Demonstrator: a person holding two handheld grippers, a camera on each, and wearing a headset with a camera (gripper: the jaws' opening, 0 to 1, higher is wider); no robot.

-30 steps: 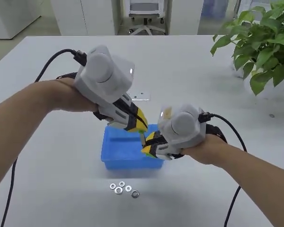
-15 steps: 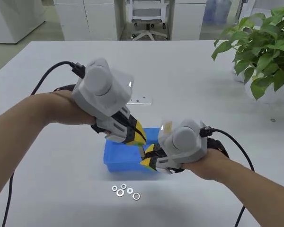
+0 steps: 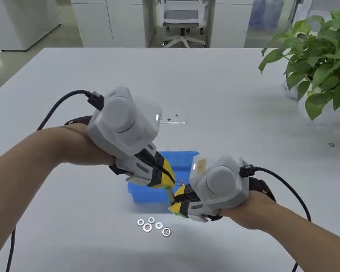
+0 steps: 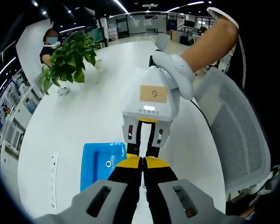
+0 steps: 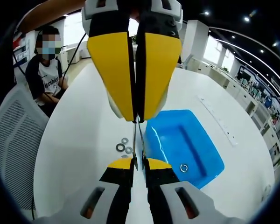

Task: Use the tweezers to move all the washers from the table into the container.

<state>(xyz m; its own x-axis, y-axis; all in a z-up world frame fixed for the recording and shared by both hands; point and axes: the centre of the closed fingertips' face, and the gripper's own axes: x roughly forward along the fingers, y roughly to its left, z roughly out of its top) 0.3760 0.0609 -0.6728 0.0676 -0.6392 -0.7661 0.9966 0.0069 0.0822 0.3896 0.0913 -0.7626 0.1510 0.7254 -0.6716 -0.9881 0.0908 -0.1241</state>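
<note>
Over the past second the right gripper [image 3: 174, 205] has drawn back from above the blue container [image 3: 143, 194] to its near wall, closer to the five washers [image 3: 153, 225]. They lie clustered on the white table [image 3: 243, 102] and have not shifted. The left gripper [image 3: 166, 181] hangs over the container and hides much of its left half in the head view. Both grippers' jaws are closed on the thin steel tweezers [image 5: 137, 140], one gripper at each end. In the right gripper view the tweezers cross the bare table between the cluster and the container. A single washer [image 3: 181, 182] lies on the container's floor, toward its right side. Beyond the container lies a white power strip [image 3: 171, 120]. A potted plant [image 3: 314, 45] stands at the far right, well apart, and an office chair [image 3: 180, 14] stands past the table's far edge.
</note>
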